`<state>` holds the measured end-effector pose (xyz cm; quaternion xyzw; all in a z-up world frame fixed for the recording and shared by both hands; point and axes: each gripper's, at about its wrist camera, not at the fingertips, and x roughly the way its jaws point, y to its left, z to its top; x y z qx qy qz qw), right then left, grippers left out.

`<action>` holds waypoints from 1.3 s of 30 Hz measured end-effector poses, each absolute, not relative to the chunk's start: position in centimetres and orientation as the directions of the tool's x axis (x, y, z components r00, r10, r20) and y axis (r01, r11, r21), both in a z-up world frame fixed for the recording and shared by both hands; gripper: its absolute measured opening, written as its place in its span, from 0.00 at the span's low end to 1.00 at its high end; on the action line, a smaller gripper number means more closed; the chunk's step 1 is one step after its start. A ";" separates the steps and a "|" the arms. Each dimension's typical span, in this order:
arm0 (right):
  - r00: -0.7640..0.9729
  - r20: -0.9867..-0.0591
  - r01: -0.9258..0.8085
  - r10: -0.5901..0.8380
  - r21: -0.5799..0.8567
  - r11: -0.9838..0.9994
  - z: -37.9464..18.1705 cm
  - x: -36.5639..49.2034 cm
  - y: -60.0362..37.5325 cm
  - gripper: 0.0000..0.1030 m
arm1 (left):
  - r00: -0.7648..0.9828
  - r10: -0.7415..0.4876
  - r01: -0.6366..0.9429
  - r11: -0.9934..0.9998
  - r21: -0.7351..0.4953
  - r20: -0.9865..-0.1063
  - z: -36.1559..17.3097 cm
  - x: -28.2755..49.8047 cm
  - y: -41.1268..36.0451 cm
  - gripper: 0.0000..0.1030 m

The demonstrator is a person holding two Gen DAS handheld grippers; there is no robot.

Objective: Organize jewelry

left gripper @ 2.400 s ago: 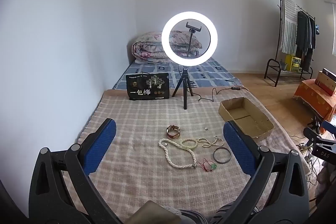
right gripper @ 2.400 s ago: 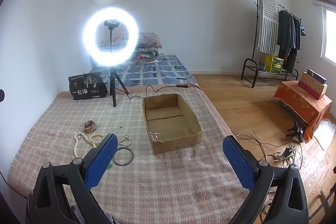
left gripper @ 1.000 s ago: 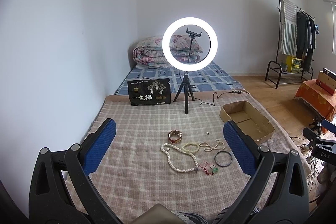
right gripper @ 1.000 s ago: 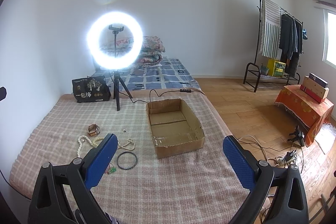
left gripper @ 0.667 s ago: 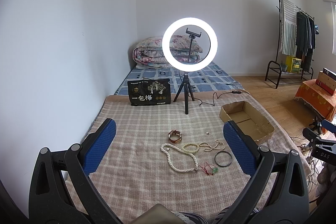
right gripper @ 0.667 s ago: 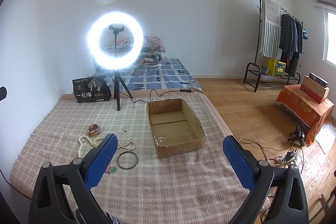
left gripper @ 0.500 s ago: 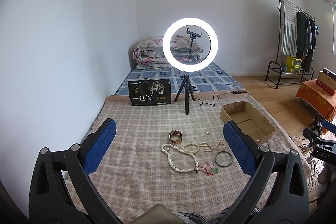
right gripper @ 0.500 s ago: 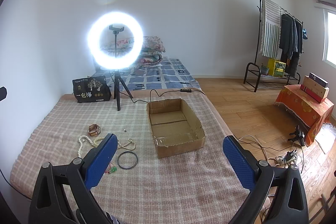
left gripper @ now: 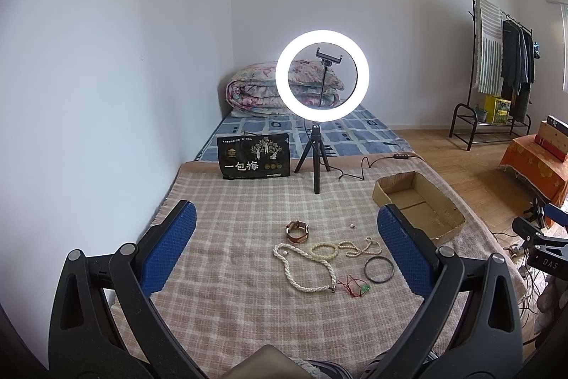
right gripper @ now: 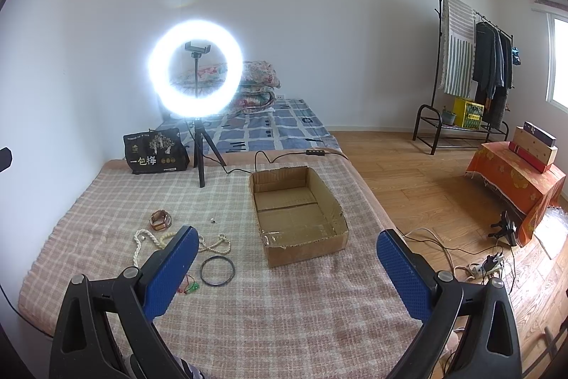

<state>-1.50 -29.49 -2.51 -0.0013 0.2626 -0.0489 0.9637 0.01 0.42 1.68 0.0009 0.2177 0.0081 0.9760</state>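
My left gripper [left gripper: 284, 251] and right gripper [right gripper: 284, 269] stay spread wide, holding nothing, barely shifted since a second ago. Just ahead on the plaid blanket [left gripper: 230, 272] lie the black bangle [left gripper: 378, 269], rope necklace [left gripper: 305, 269] and brown bracelet [left gripper: 297, 231]. Only my right view shows the cardboard box [right gripper: 298, 219] fully, just right of the jewelry.

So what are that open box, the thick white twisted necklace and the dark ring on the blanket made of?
Box: plain corrugated cardboard, matte brown, with ragged torn edges and glossy tape inside. Thick white necklace: looks like strands of small pearly beads twisted into a rope; real pearl or plastic, I can't tell. Dark ring: a thin, smooth black bangle, possibly metal or plastic.
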 end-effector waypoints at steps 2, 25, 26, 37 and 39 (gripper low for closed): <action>0.856 -0.508 0.093 -0.094 -0.026 0.995 -2.6 -1.5 -29.5 0.99 | 0.905 0.016 -0.015 1.000 0.006 -0.425 1.7 0.0 0.4 1.00; 0.852 -0.515 0.096 -0.094 -0.022 0.995 -3.2 -1.2 -29.7 0.99 | 0.904 0.024 -0.023 1.000 0.009 -0.427 1.4 0.3 1.0 1.00; 0.852 -0.515 0.099 -0.096 -0.022 0.995 -3.2 -1.1 -29.8 0.99 | 0.904 0.028 -0.027 1.000 0.010 -0.427 1.0 0.5 1.2 1.00; 0.861 -0.496 0.105 -0.111 -0.040 0.994 -3.3 1.3 -30.3 1.00 | 0.903 0.104 -0.096 0.995 0.041 -0.416 0.1 3.5 3.5 1.00; 0.867 -0.488 0.092 -0.103 -0.047 0.995 -3.2 1.9 -30.3 1.00 | 0.904 0.125 -0.113 0.992 0.055 -0.408 0.0 4.2 4.0 1.00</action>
